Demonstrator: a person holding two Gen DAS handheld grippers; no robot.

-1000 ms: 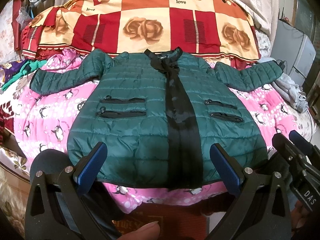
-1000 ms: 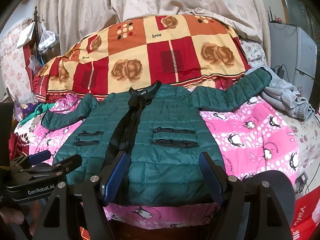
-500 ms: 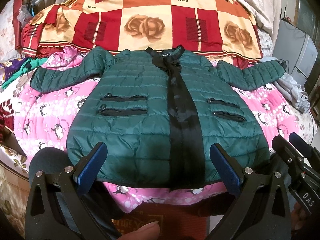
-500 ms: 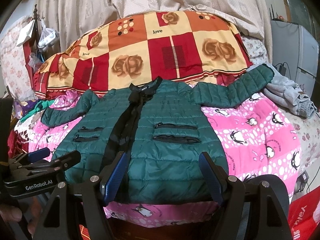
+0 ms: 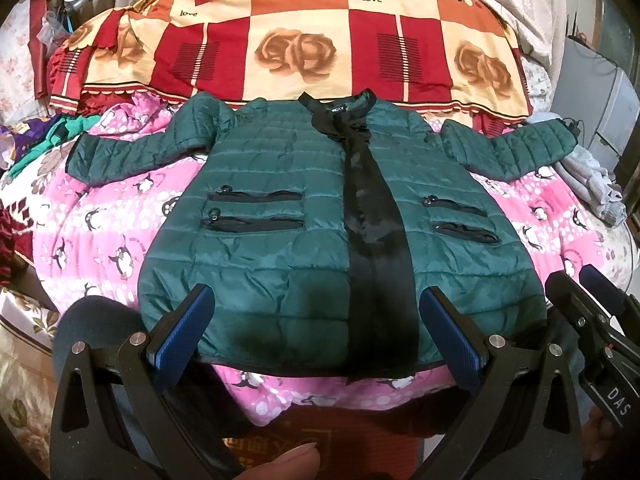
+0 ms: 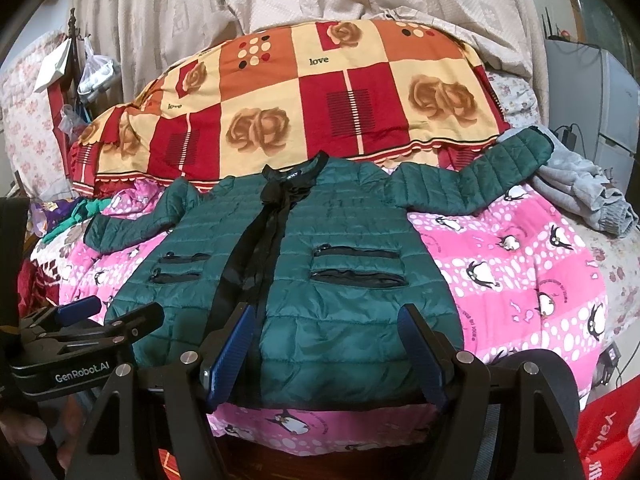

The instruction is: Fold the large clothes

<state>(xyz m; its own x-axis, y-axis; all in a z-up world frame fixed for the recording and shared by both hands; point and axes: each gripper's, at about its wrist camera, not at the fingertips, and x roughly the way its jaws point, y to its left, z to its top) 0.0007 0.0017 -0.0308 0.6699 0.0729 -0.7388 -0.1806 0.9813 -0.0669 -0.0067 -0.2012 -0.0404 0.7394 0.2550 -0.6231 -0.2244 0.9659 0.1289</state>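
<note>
A dark green quilted jacket point(image 5: 280, 216) with a black front band lies flat, front up, on the bed, both sleeves spread out; it also shows in the right wrist view point(image 6: 344, 280). My left gripper point(image 5: 316, 332) is open and empty, just above the jacket's hem, near the middle. My right gripper point(image 6: 326, 354) is open and empty over the hem's right half. Each gripper shows in the other's view: the right one point(image 5: 592, 300) and the left one point(image 6: 116, 316).
The jacket lies on a pink penguin blanket point(image 5: 100, 248). A red and orange rose-patterned quilt point(image 5: 296, 44) is piled behind the collar. Grey clothes point(image 6: 580, 196) lie by the right sleeve, green cloth point(image 5: 44, 140) by the left sleeve. A grey cabinet point(image 6: 600, 96) stands at right.
Both grippers have moved slightly forward and up over the hem, so the jacket sits a little lower and closer in view. Both stay open. The jacket has not moved.
</note>
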